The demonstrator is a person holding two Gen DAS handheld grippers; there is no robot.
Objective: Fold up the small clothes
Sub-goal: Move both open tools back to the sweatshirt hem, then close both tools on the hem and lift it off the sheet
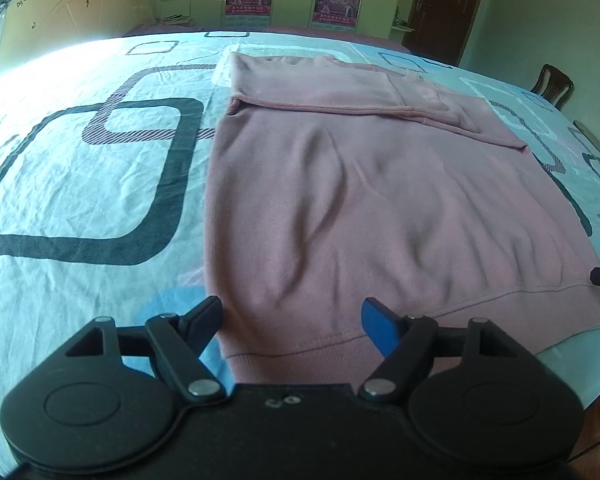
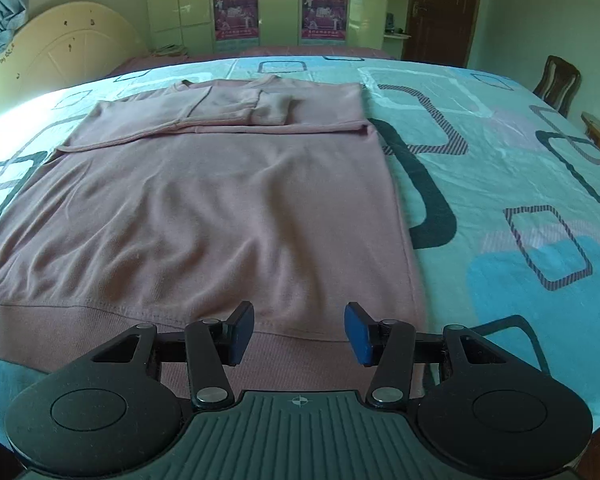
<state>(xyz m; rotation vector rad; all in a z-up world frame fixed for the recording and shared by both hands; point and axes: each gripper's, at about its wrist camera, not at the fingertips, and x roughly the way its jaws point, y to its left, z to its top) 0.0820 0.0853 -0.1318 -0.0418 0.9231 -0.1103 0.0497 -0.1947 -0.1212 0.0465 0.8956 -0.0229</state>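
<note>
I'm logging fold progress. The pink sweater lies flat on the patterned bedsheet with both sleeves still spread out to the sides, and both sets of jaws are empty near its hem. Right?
Not quite. The sleeves are not spread out: they are already folded in across the upper part of the pink sweater, as the right wrist view shows. The rest holds: it lies flat on the patterned bedsheet, and the left gripper and right gripper are empty near its hem.
</note>
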